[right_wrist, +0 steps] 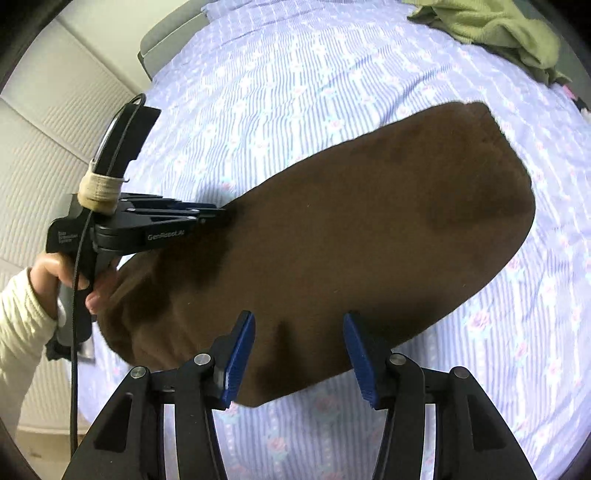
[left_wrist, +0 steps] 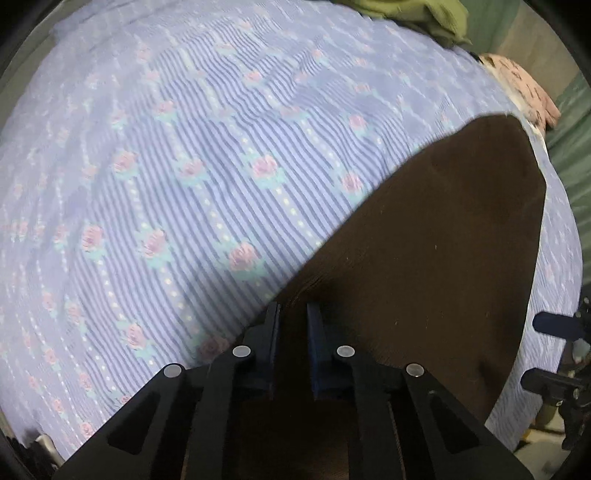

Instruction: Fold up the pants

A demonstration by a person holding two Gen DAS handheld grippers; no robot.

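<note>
The brown pants (right_wrist: pixel 351 229) lie folded flat on the bed, also in the left wrist view (left_wrist: pixel 424 258). My left gripper (left_wrist: pixel 293 314) is shut on the pants' edge, with brown cloth pinched between its pads; it also shows in the right wrist view (right_wrist: pixel 221 216) at the pants' left edge. My right gripper (right_wrist: pixel 299 343) is open, its blue pads (right_wrist: pixel 240 354) spread just above the near edge of the pants and holding nothing.
The bed is covered with a purple striped flowered sheet (left_wrist: pixel 184 166). A green garment (right_wrist: pixel 498 33) lies at the far side, with a pink patterned cloth (left_wrist: pixel 524 85) near the bed's edge. White wall panels (right_wrist: pixel 44 147) stand to the left.
</note>
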